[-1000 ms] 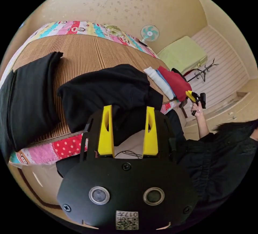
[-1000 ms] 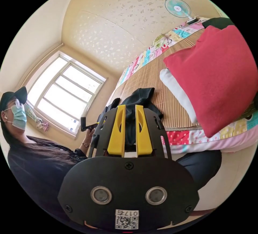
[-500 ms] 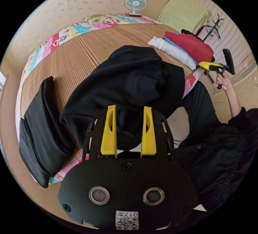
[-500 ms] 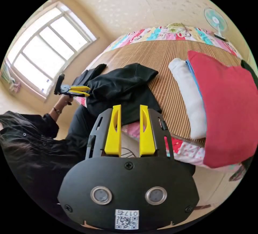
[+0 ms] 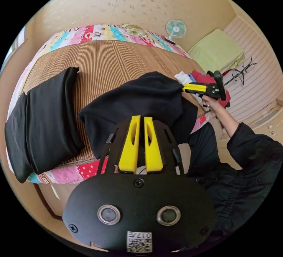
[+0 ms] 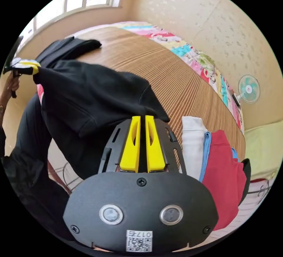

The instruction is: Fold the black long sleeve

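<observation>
Both of my tools look like hard plastic: the left tool [image 5: 141, 121] has smooth yellow jaws with a slight sheen on a matt black body, and the right tool [image 6: 142, 121] looks the same. Just ahead of each, the black long sleeve [image 5: 141, 100] reads as soft, matt knit cloth, no shine at all. Under it I see the mat [image 5: 106, 59], a ribbed woven surface like bamboo or rattan, dull tan. Beyond the mat, the printed bed sheet [image 5: 97, 31] looks like smooth cotton. Beside my right tool, the red garment [image 6: 225, 177] looks fleecy and matt.
</observation>
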Motion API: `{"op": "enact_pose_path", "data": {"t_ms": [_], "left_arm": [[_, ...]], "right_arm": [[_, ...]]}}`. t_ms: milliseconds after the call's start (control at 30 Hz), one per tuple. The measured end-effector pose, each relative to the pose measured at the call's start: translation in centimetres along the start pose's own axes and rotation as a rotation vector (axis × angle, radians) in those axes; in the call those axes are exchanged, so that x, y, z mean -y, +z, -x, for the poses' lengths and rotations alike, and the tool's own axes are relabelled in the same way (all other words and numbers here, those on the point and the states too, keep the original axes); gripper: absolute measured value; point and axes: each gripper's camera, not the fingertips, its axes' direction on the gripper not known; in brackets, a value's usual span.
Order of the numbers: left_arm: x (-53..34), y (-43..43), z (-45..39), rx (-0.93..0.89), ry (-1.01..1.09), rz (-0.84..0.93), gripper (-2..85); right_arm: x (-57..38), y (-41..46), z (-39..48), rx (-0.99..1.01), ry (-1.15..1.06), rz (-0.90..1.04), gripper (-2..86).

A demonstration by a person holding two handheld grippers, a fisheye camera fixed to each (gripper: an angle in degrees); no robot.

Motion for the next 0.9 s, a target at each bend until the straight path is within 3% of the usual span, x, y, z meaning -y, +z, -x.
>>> {"op": "enact_pose_path", "data": {"t_ms": [133, 267, 400, 467, 600, 667, 733, 800, 900], "left_arm": [[-1.7, -11.7, -0.2, -0.133, -0.093, -0.385, 0.6], [-2.8, -23.7, -3.6, -0.252, -0.070, -0.770, -0.3], [-2.4, -34.0, -11.5, -0.279, 0.190, -1.049, -0.7], [-1.2, -37.6, -14.9, -0.247, 0.286, -1.085, -0.6], [5.3, -42.9, -19.0, -0.092, 0.388, -1.044, -0.7], [10.7, -43.1, -18.9, -0.001, 0.379, -0.963, -0.7], [18.3, -41.6, -17.3, 0.076, 0.330, -0.828, -0.6], [30.3, -36.8, -13.2, 0.150, 0.262, -0.577, -0.1], [39.4, -27.8, -5.4, 0.308, 0.149, -0.294, 2.1]], "right_arm": [[-2.5, -16.6, -0.8, 0.018, 0.176, -0.475, 3.2], [-5.7, -31.7, -0.4, 0.114, 0.191, -0.874, 3.0], [-7.2, -41.4, 0.0, 0.022, 0.244, -1.063, 3.0], [-7.1, -45.8, -0.4, -0.038, 0.225, -1.120, 3.1], [-3.0, -47.2, -3.2, -0.101, 0.188, -1.047, 3.3], [3.1, -44.4, -6.8, -0.141, 0.183, -0.911, 3.5], [9.4, -40.1, -10.5, -0.143, 0.193, -0.763, 3.7], [16.6, -33.4, -14.7, -0.171, 0.238, -0.555, 4.1], [22.4, -19.9, -20.5, -0.107, 0.337, -0.271, 5.2]]}}
